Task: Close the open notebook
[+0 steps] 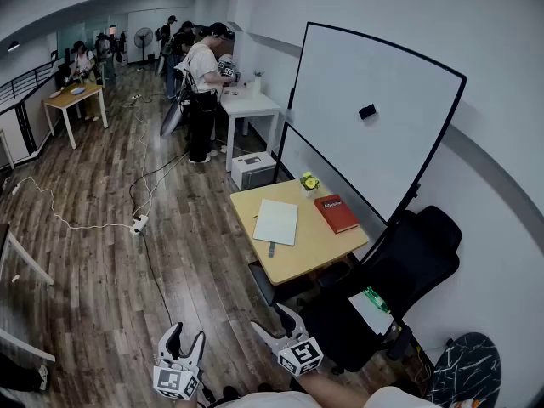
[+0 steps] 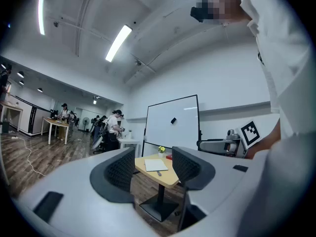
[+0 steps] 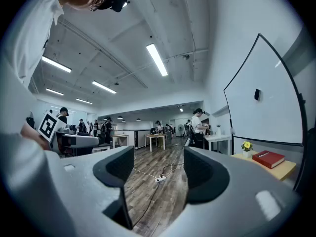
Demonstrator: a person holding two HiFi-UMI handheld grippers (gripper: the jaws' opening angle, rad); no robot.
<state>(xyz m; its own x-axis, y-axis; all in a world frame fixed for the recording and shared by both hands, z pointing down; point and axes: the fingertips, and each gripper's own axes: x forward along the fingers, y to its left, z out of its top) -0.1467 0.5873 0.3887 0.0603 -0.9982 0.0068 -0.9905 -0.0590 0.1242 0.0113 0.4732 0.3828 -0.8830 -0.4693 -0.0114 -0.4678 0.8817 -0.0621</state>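
Note:
A white notebook [image 1: 276, 222] lies flat on a small yellow table [image 1: 314, 249], white face up, with a dark pen [image 1: 271, 249] just in front of it. Whether it lies open I cannot tell from here. Both grippers hang low and well short of the table, over the wooden floor. My left gripper [image 1: 186, 337] is open and empty; in the left gripper view the notebook [image 2: 156, 165] shows far off between its jaws [image 2: 153, 169]. My right gripper [image 1: 274, 321] is open and empty too, and looks past the table's left side across the floor [image 3: 158, 174].
A red book [image 1: 337, 213] and a small flower pot [image 1: 309, 182] sit on the table's far side. A whiteboard [image 1: 365, 117] stands behind it, a black office chair [image 1: 399, 270] to its right. A power strip with cable [image 1: 138, 223] lies on the floor. People [image 1: 204, 83] stand at the back.

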